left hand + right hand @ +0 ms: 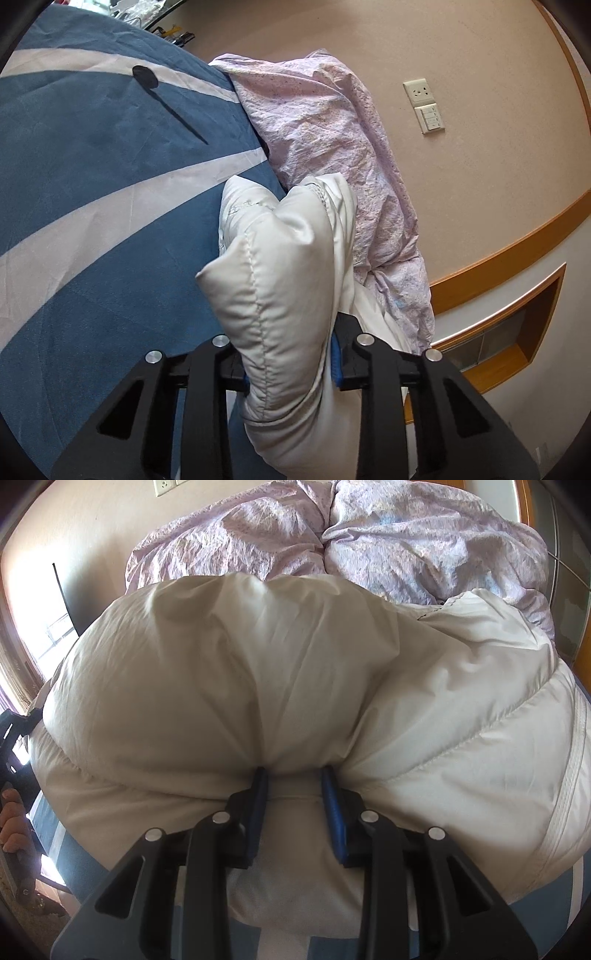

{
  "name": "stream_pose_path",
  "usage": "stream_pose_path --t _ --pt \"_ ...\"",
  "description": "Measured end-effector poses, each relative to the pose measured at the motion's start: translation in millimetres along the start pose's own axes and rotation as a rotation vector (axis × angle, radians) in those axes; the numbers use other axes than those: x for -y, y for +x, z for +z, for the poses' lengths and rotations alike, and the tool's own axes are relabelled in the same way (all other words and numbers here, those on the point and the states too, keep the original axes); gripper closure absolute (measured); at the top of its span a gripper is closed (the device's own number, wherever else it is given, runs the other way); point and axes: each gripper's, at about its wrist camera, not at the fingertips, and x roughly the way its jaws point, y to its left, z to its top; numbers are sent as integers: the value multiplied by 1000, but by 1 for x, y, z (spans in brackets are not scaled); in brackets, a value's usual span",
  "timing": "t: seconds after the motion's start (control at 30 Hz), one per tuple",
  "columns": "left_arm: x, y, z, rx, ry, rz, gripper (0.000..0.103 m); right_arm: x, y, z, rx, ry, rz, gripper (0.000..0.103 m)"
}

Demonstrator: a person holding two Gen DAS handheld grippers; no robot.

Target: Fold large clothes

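A white puffy down jacket (258,672) lies bunched on a blue bed sheet with white stripes (92,177). My left gripper (290,363) is shut on a thick quilted fold of the jacket (280,280), which rises up between its black fingers. My right gripper (297,794) is shut on a gathered fold of the jacket; the cloth puffs out wide above its blue pads (332,808). The far side of the jacket is hidden behind this bulge. The left gripper shows at the left edge of the right wrist view (11,738).
A crumpled lilac quilt (332,129) lies against the pink wall, also behind the jacket in the right wrist view (332,542). A wall socket and switch (424,107) and a wooden-trimmed recess (517,332) are on the wall. A black round object (144,76) lies on the sheet.
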Motion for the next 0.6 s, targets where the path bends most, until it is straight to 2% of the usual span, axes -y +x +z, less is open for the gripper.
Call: stream_pose_path --t 0.13,0.37,0.6 --pt "26 -2 2 1 43 -47 76 2 0 -1 -2 12 8 72" --pt "60 -3 0 3 101 -83 76 22 -2 -2 -20 99 89 72" --pt "112 -6 -16 4 218 -145 76 22 0 -5 -16 92 87 72"
